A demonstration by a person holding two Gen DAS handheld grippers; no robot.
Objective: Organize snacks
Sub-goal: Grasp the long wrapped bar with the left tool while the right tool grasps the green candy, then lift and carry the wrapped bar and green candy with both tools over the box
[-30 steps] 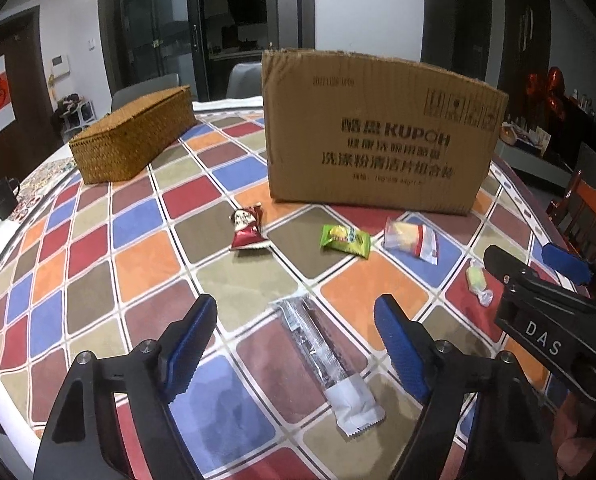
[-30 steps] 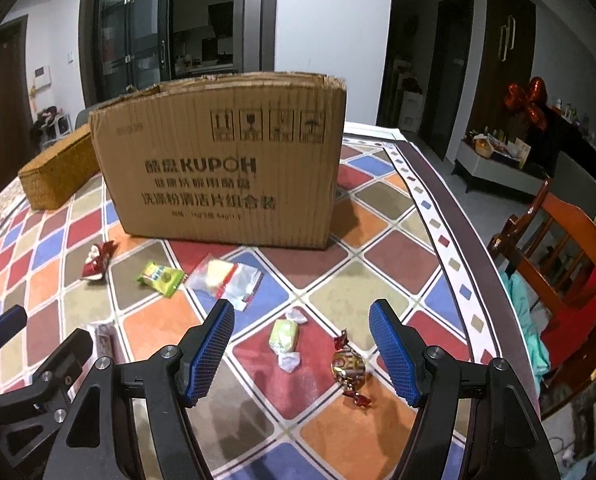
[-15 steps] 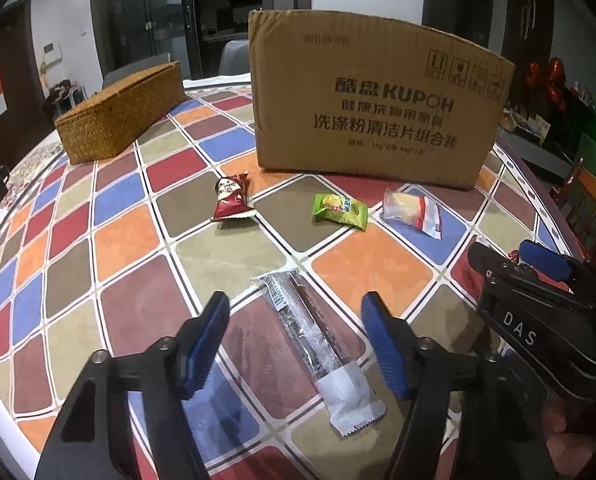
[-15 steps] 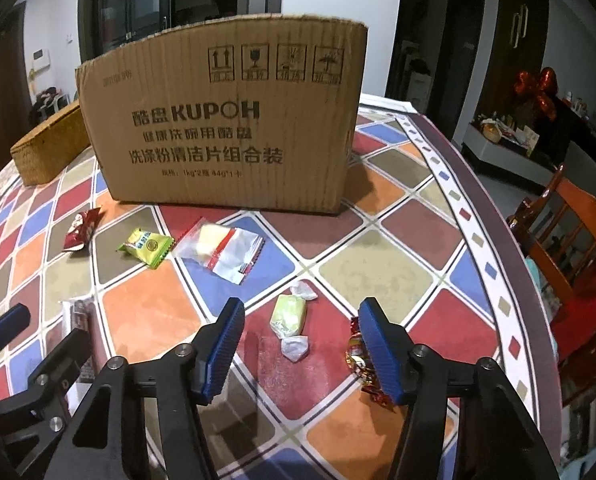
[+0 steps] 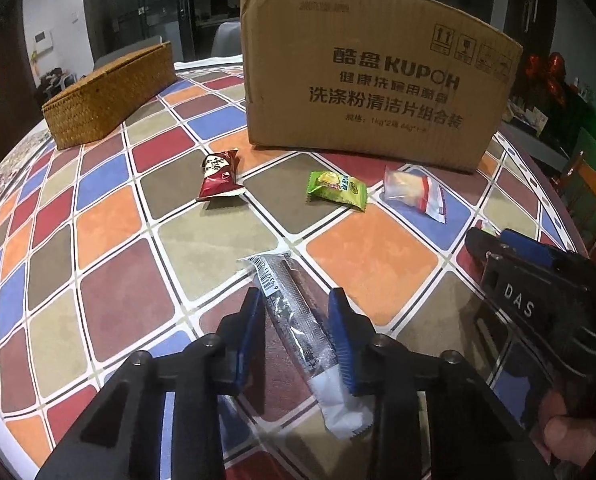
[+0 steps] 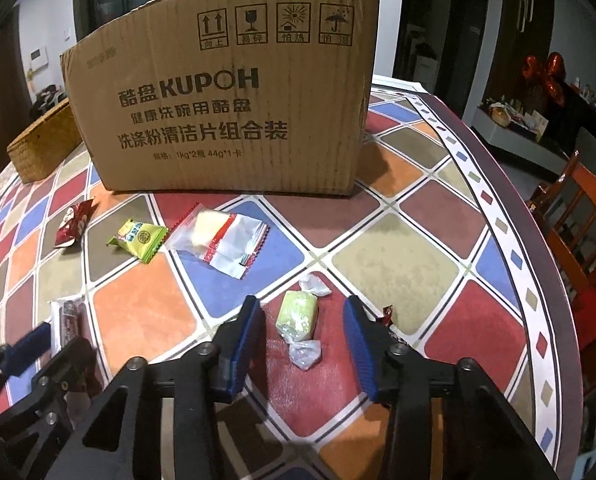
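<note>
Two grippers are down low over the checkered tablecloth (image 5: 110, 236), each one straddling a snack. The left gripper (image 5: 296, 304) has its blue pads on either side of a long clear-wrapped bar (image 5: 298, 316) that lies flat on the cloth, and its jaws are closing in on it (the right pad looks to be at the wrapper's edge, the left one not quite there). The right gripper (image 6: 304, 312) is closing too, with a pale green wrapped candy (image 6: 297, 316) sitting between its jaws, a clear gap left on both sides. Just past its right finger pokes out a bit of red and gold wrapper (image 6: 387, 314), mostly hidden. Further back, in a loose row in front of the big cardboard box (image 6: 226, 100), lie a red packet (image 5: 218, 176), a green packet (image 5: 336, 189) and a clear bag with a red stripe (image 6: 222, 240). A woven basket (image 5: 110, 92) sits off to the left of the box.
</note>
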